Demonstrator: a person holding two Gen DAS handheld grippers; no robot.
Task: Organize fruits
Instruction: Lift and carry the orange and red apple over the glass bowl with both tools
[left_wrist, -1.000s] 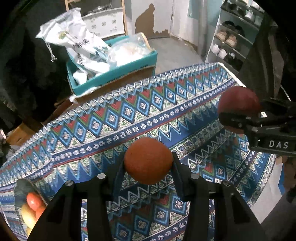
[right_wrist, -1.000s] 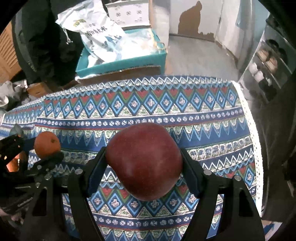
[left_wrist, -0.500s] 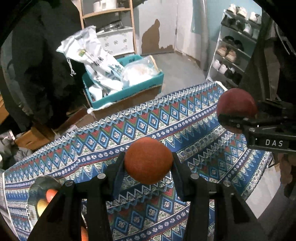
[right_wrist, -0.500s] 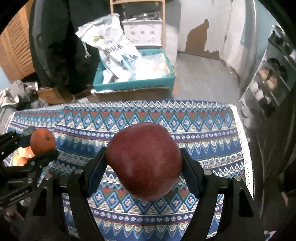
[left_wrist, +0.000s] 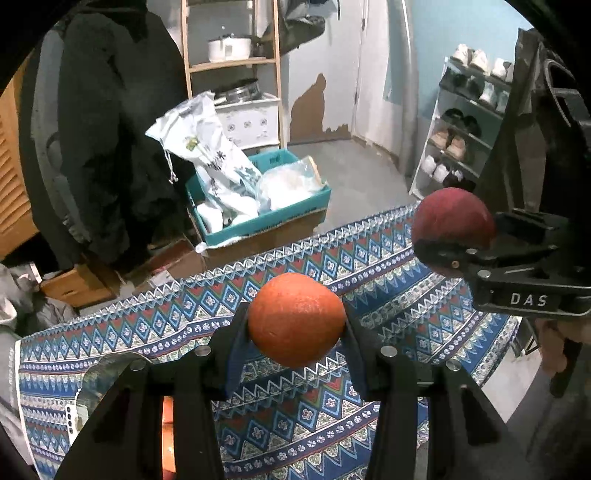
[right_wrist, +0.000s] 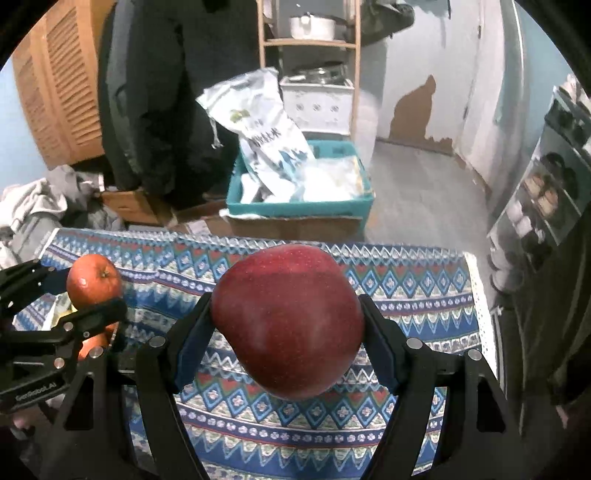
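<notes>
A: Left tongs (left_wrist: 297, 325) clamp an orange (left_wrist: 296, 319), right tongs (right_wrist: 288, 325) clamp an apple (right_wrist: 288, 319), both held above the tabletop (right_wrist: 406, 291). Advice?

B: Keep both squeezes firm and level; round fruit could roll out. Lower each gently where it belongs.

A: Count?

B: One orange, one apple gripped. More fruit sits in the bowl (left_wrist: 96, 376) at left, too hidden to count.

Table under patterned blue cloth (right_wrist: 406, 306); fruit bowl (left_wrist: 92, 380) at left edge.

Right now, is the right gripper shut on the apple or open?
Shut on it: right gripper presses both pads against the red apple, held above the patterned tablecloth.
</notes>
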